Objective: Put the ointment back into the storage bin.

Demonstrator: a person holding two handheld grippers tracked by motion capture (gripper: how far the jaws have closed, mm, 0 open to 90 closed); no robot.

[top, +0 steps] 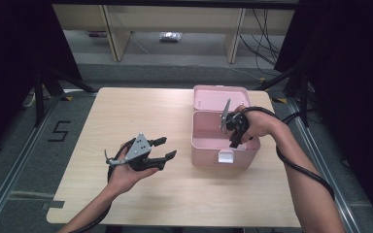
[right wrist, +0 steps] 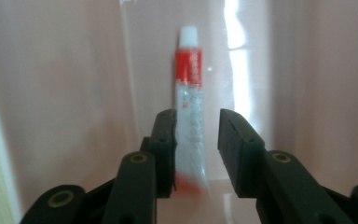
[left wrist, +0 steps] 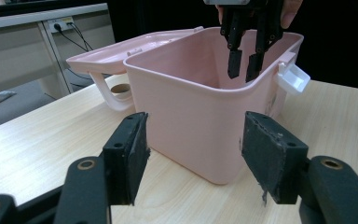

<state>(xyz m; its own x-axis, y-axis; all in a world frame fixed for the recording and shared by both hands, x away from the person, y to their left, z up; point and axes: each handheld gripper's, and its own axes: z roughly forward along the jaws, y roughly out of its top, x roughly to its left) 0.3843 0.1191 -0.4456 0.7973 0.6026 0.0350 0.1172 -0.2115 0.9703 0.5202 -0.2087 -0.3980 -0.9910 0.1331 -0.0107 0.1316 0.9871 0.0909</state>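
On a pale wooden desk [top: 126, 116] over grey floor, the open pink box [top: 223, 145] holds a red-and-white tube [right wrist: 189, 112] between the spread right claw [right wrist: 196, 140], while the spread, empty left claw [top: 167, 148] hovers level beside it.

Around the tabletop: floor, furniture, cables
The pale wood tabletop [top: 126, 121] sits on a grey floor [top: 19, 160] marked with a black "5" [top: 59, 131]; beyond it stand light wooden furniture legs [top: 116, 34], loose black cables [top: 264, 34], a small packet [top: 170, 37] on the floor, dark curtains [top: 9, 58] either side
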